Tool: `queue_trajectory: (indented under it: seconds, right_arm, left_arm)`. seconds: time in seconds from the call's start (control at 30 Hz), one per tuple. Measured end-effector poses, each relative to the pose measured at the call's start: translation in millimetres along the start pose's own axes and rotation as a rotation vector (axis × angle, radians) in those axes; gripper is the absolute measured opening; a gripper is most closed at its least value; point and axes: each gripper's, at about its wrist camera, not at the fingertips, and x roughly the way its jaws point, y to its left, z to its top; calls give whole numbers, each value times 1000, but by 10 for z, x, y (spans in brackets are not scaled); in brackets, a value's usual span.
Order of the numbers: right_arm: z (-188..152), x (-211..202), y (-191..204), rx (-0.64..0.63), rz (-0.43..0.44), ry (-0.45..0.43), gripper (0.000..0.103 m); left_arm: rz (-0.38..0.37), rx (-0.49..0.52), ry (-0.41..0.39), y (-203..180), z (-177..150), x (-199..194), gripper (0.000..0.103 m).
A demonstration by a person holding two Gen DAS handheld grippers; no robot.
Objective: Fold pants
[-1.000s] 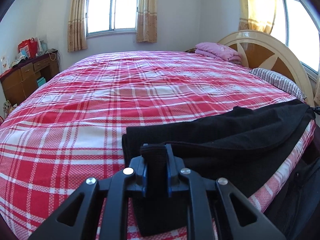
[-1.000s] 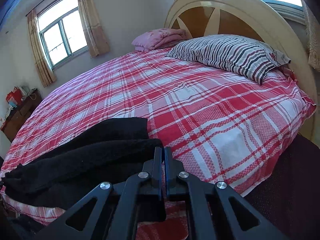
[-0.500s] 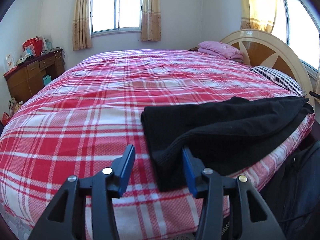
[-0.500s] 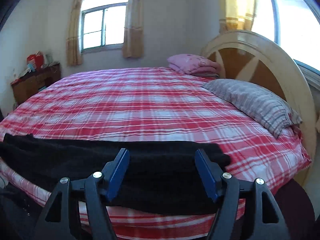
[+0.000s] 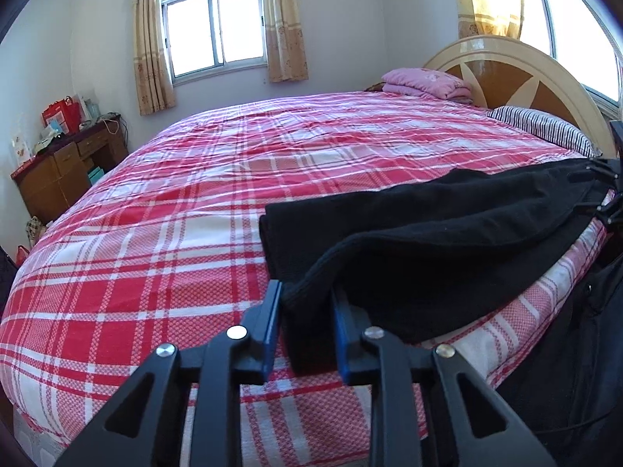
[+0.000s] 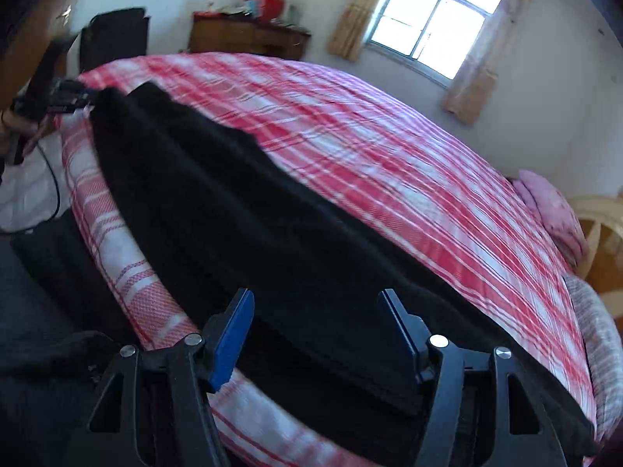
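Note:
Black pants (image 5: 447, 241) lie folded lengthwise along the near edge of the bed (image 5: 155, 233). My left gripper (image 5: 305, 292) is at their left end, jaws closing, and a bunched fold of the upper layer fills the gap between the blue pads. In the right wrist view the pants (image 6: 233, 214) run away toward the far corner, where a hand holds the left gripper (image 6: 58, 93). My right gripper (image 6: 315, 299) hovers over the near end with jaws wide and closing slightly. Cloth lies under and between them, untouched by the pads.
A striped pillow (image 5: 545, 128), a folded pink blanket (image 5: 424, 81) and a curved headboard (image 5: 506, 74) are at the bed's far right. A wooden dresser (image 5: 62, 171) stands by the left wall. Dark fabric (image 5: 564, 350) hangs beside the bed's near edge.
The left gripper let go of the pants' end, opened, then closed on a fold of the upper layer. The right gripper opened, released the cloth, swung along the bed edge and rolled.

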Motion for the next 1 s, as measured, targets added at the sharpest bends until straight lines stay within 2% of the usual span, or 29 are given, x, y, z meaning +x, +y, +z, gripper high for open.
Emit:
queue_trajectory:
  seconds: [0.07, 0.2, 0.27, 0.33, 0.47, 0.5, 0.77, 0.87, 1.0]
  right_arm:
    - [24, 100, 31, 0, 3, 15, 60]
    - [22, 163, 97, -11, 66, 40, 59]
    - [14, 185, 149, -31, 75, 45, 55]
    - [40, 282, 147, -34, 88, 78, 32]
    - [83, 335, 108, 6, 133, 86, 14]
    - [101, 315, 96, 16, 142, 82, 4]
    - [194, -22, 60, 36, 171, 38, 3]
    - [120, -27, 124, 32, 189, 61, 3]
    - [5, 163, 227, 10, 211, 126, 3]
  left_arm:
    - [-8, -4, -8, -6, 26, -21, 21]
    - [-8, -17, -11, 12, 80, -16, 19]
    - [0, -16, -4, 6, 90, 12, 19]
    - [0, -19, -5, 8, 92, 22, 19]
    - [-17, -39, -11, 45, 102, 6, 16]
    - [-20, -46, -15, 60, 110, -3, 15]
    - [-54, -26, -70, 111, 136, -153, 14]
    - [-83, -48, -64, 179, 56, -145, 14]
    - [-85, -35, -31, 193, -81, -49, 14]
